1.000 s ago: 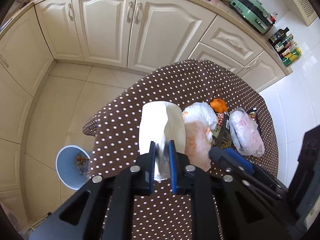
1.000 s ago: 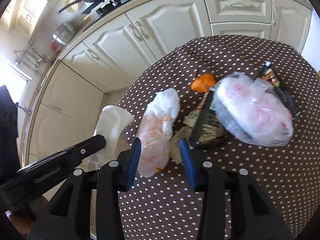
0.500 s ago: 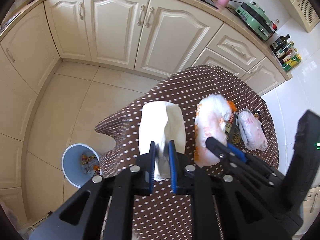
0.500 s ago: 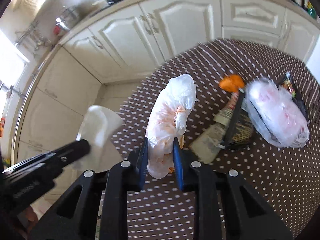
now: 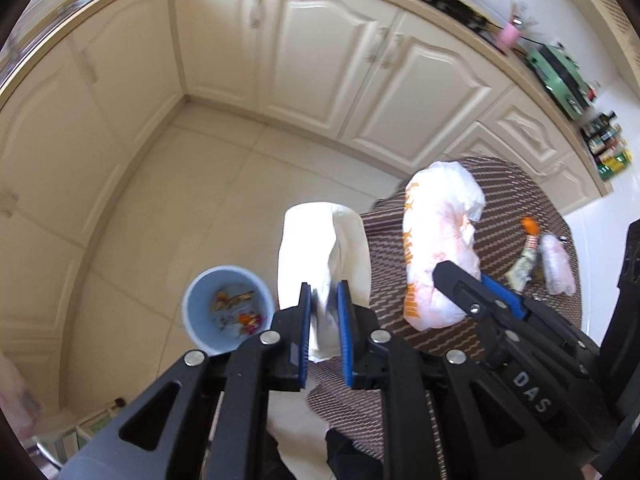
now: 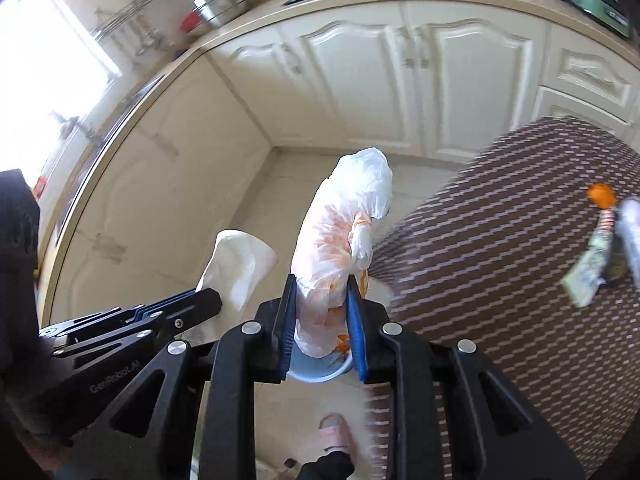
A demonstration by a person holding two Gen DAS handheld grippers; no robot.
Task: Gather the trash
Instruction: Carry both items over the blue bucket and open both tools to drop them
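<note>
Left wrist view: full blue bin [image 5: 228, 308] visible on the tiled floor [image 5: 160, 208], scraps inside, just left of the left claw [image 5: 323, 316]. Right wrist view gets only a sliver of that bin [image 6: 316, 372] under the right claw [image 6: 322, 312], but shows a pink slipper [image 6: 334, 432] on the floor and the sunlit window side, which the left view lacks.

Left claw: blue pads nearly together, pinched on a white paper bag [image 5: 320, 248] hanging over the desk [image 5: 520, 200] edge toward the floor. Same bag [image 6: 240, 264] seen from the side in the right view, with the left claw [image 6: 192, 306] clamped on its lower end.

Right claw: narrow gap, pads pressing both sides of a white-and-orange plastic bag [image 6: 344, 240], held off the desk over the floor. In the left view that bag [image 5: 436, 248] overlaps the desk edge, right claw [image 5: 480, 292] on its lower end.

Still on the polka-dot desk: orange item [image 6: 600, 196], a wrapper [image 6: 588, 272], a clear bag [image 5: 556, 268]. Heavy motion blur on the cloth.
</note>
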